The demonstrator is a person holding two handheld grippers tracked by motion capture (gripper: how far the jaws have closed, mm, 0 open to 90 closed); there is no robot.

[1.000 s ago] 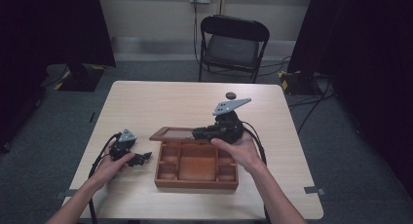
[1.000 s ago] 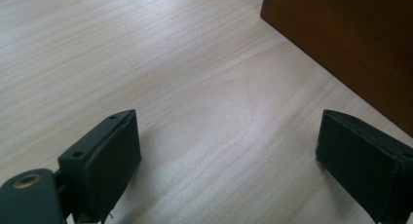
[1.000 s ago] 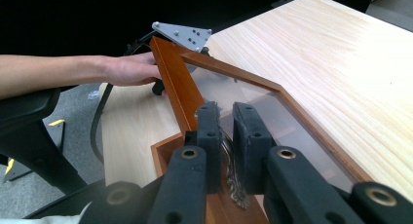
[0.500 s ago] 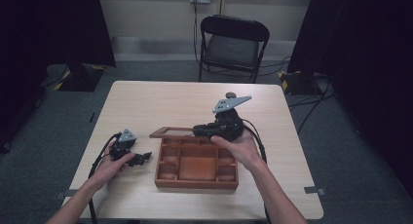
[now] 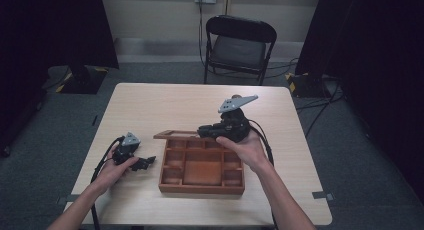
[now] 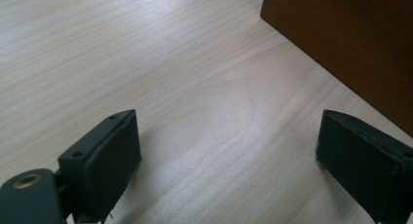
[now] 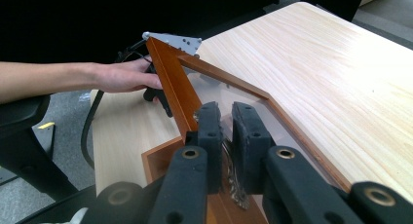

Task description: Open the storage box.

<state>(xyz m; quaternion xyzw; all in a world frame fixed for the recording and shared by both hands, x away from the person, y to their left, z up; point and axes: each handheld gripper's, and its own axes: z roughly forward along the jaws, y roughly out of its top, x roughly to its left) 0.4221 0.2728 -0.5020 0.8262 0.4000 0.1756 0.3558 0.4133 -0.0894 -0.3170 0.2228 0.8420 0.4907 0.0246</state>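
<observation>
- Right claw [image 5: 205,132] pinches the raised lid [image 5: 176,135] of the wooden box [image 5: 202,190].
- Left claw [image 5: 146,162] rests wide on the tabletop [image 5: 165,102], beside the box.
- 1 folding chair [image 5: 239,45] stands beyond.

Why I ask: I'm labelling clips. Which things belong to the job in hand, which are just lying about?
In the job: wooden compartment box; framed lid, raised; right gripper, shut on it.
Lying about: left gripper, open, on the table; folding chair.
</observation>
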